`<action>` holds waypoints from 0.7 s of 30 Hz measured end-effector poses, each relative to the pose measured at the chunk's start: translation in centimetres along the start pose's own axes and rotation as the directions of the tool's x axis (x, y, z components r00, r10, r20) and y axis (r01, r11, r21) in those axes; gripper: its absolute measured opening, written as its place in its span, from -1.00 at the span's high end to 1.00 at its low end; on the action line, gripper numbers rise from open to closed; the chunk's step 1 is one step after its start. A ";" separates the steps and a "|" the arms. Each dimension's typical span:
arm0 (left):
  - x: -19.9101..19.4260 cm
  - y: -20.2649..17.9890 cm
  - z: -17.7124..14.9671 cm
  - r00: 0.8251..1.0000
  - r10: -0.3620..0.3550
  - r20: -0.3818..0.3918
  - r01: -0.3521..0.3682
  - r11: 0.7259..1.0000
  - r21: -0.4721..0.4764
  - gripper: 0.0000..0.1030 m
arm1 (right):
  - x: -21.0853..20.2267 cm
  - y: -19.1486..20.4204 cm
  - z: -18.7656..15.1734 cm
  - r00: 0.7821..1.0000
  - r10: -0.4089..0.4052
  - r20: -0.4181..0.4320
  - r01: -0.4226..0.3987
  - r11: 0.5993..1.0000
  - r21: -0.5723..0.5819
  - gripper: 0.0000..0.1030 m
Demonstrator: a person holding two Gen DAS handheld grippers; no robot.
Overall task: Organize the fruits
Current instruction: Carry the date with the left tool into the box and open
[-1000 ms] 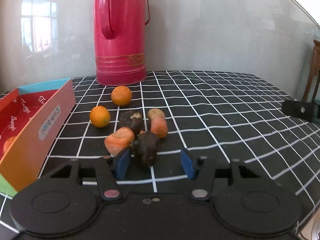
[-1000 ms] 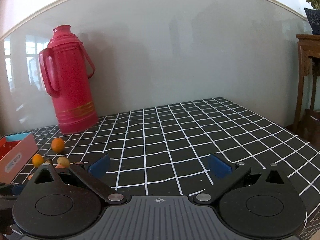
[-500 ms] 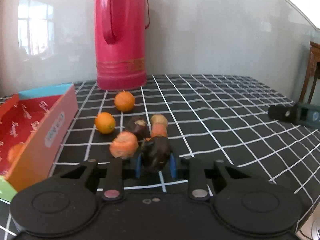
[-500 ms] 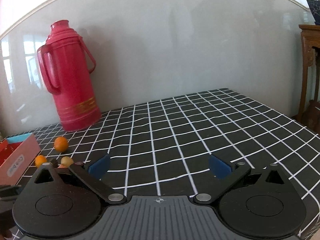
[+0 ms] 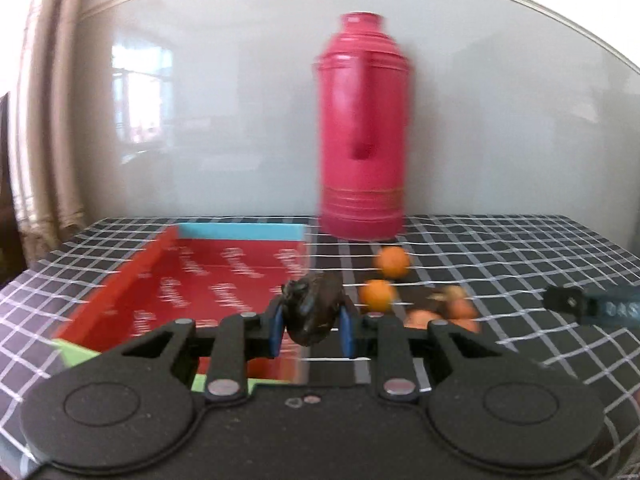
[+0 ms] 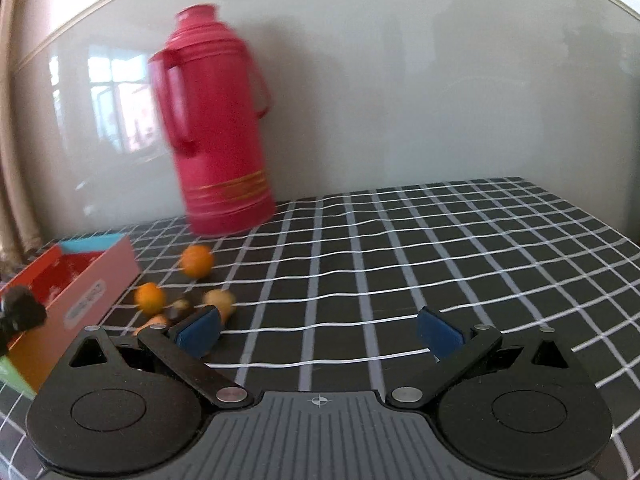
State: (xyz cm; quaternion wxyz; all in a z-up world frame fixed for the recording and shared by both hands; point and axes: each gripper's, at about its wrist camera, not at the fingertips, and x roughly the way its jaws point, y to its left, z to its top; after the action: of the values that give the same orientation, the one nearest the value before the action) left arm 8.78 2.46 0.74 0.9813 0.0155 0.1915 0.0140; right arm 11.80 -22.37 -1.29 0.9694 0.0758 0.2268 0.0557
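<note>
My left gripper (image 5: 311, 329) is shut on a dark brown fruit (image 5: 316, 312) and holds it in the air over the right wall of the red box (image 5: 208, 280). The same fruit (image 6: 22, 312) shows at the far left of the right wrist view, above the box (image 6: 84, 280). Two oranges (image 5: 391, 262) (image 5: 376, 295) and a small pile of orange and brown fruits (image 5: 448, 312) lie on the table right of the box. My right gripper (image 6: 318, 334) is open and empty, above the table beside the pile (image 6: 218, 300).
A tall red thermos (image 5: 362, 132) stands at the back by the wall, behind the fruits. The table has a black cloth with white grid (image 6: 440, 248). My right gripper's finger (image 5: 592, 308) shows at the right of the left wrist view.
My left gripper shut on the dark fruit, lifted it off the table and swung left over the box. My right gripper has turned left toward the fruit pile, staying open.
</note>
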 end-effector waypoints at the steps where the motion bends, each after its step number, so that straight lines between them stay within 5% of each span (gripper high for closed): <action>1: 0.0 0.9 0.1 1.000 0.020 0.002 -0.020 1.000 -0.012 0.66 | 0.1 0.7 0.0 1.000 0.012 0.000 -0.012 1.000 -0.013 -1.00; 3: 0.4 2.4 0.2 0.998 0.055 0.001 -0.055 0.998 -0.035 0.65 | 0.3 2.0 -0.1 1.000 0.028 0.001 -0.028 0.998 -0.047 -1.00; 5: 1.1 3.9 0.2 0.997 0.072 -0.019 -0.073 0.995 -0.063 0.41 | 0.4 3.2 -0.4 0.999 0.048 -0.008 -0.049 0.995 -0.091 -1.00; 7: 0.7 4.7 0.4 0.995 0.099 0.014 -0.097 0.990 -0.103 -0.60 | 0.6 4.4 -0.7 0.996 0.084 -0.025 -0.086 0.986 -0.139 -1.00; 8: 0.1 4.7 0.4 0.990 0.128 0.053 -0.122 0.987 -0.106 -0.78 | 0.5 5.0 -0.9 0.994 0.106 -0.030 -0.109 0.980 -0.166 -1.00; 13: -0.9 4.3 0.7 0.985 0.146 0.087 -0.138 0.986 -0.096 -0.88 | -0.1 7.3 -2.1 0.994 0.108 -0.011 -0.106 0.946 -0.308 -1.00; 21: -1.1 5.1 0.2 0.986 0.147 0.076 -0.138 0.984 -0.112 -0.88 | 0.4 8.0 -2.0 0.985 0.171 0.004 -0.162 0.939 -0.305 -0.99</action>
State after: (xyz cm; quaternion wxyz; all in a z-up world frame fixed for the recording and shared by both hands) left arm 7.72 7.56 1.48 0.9844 -0.0228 0.1473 0.0936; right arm 10.62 -14.23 -1.85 0.9646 -0.0543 0.1937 0.1705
